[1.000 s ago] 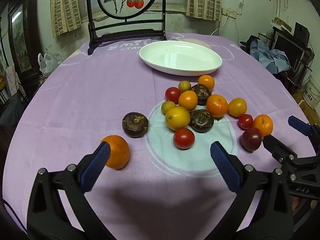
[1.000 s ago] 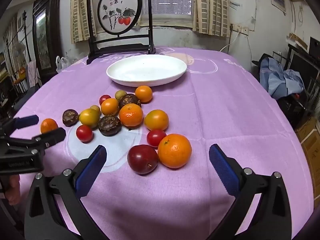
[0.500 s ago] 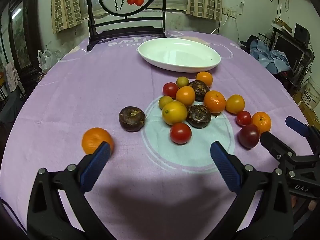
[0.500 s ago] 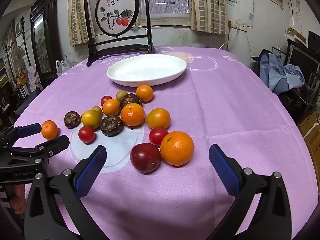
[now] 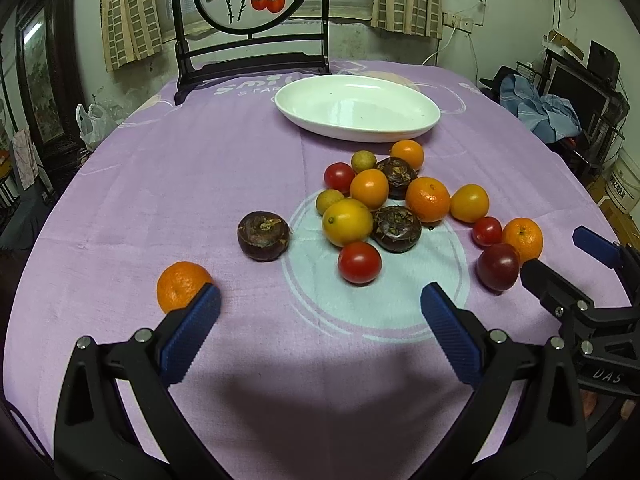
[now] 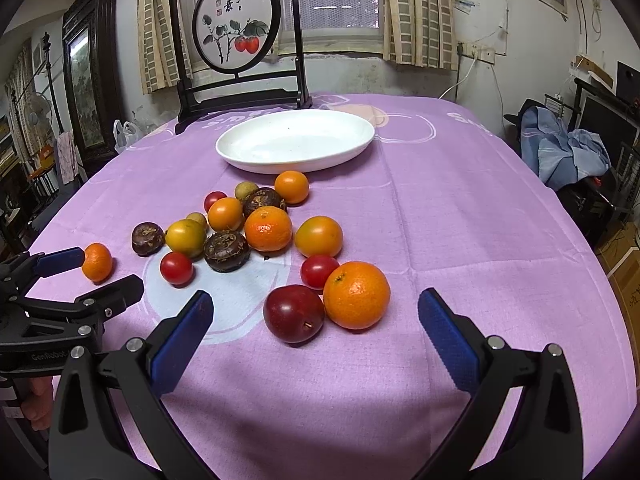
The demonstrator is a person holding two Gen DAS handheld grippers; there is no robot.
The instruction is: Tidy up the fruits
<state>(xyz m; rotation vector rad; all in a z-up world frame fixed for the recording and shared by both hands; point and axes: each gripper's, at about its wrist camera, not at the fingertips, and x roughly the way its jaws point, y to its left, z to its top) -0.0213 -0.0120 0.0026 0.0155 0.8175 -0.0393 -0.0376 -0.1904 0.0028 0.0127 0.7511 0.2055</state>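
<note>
Both claws hang apart and empty over the near desk edge: left claw [image 5: 320, 312] frames the lone mandarin [image 5: 181, 285] lower left; right claw [image 6: 316, 320] faces plum [image 6: 293, 313] and orange [image 6: 356, 294]. The white dish [image 6: 296, 145], upper centre, awaits fruit.

Dim indoor light, sharp focus, soft shadows near the cameras, strong fisheye warping and dark corners.

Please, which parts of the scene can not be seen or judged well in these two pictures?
- Lone mandarin, left wrist view: its near right side is hidden behind a pad of the left claw.
- Dark red plum, same view: its right edge is covered by the right claw.
- Hands holding the claws: cut off by the lower edges in both views.
- Small writing on the round screen, right wrist view: too small to read.
</note>
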